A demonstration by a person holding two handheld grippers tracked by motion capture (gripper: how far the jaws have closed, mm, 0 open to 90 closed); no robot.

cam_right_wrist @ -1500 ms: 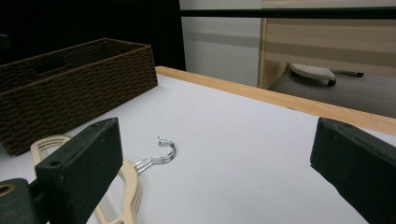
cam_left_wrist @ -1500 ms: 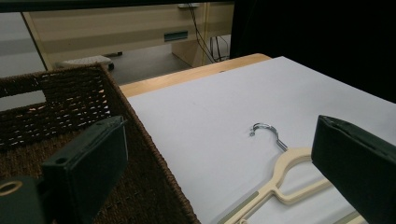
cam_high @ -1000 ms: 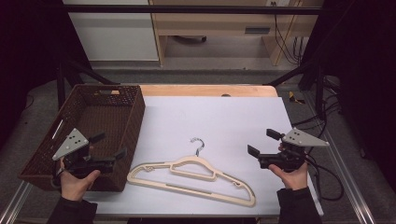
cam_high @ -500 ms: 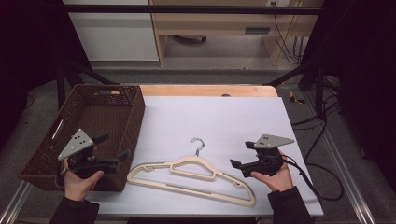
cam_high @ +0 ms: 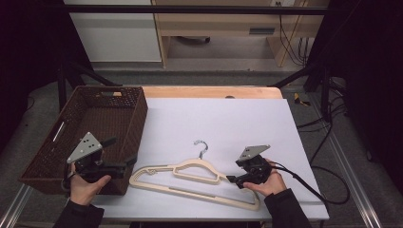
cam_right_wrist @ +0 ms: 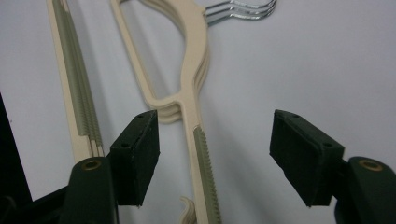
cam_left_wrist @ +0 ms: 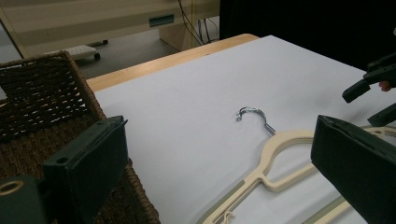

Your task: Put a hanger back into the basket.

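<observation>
A stack of cream plastic hangers point(cam_high: 197, 162) with metal hooks point(cam_high: 202, 145) lies flat on the white sheet. My right gripper point(cam_high: 233, 180) is low over the stack's right shoulder. In the right gripper view the right gripper point(cam_right_wrist: 212, 126) has its jaws on either side of one hanger arm point(cam_right_wrist: 196, 93) without touching it; they have just been closing. My left gripper point(cam_high: 121, 153) hovers open and empty over the front right corner of the brown wicker basket point(cam_high: 138, 128). The left gripper view looks across its wide jaws point(cam_left_wrist: 219, 140) to the hangers point(cam_left_wrist: 280, 149) and the right gripper point(cam_left_wrist: 373, 88).
The white sheet point(cam_high: 228, 118) covers most of the table, with a wooden strip point(cam_high: 209, 91) along the far edge. The basket point(cam_left_wrist: 42, 102) fills the left side. A cable point(cam_high: 309, 187) trails from the right gripper off the table's right edge. Furniture stands behind the table.
My right hand has moved left and down from the table's right side onto the hangers' right shoulder. The left hand and the hangers have stayed where they were.
</observation>
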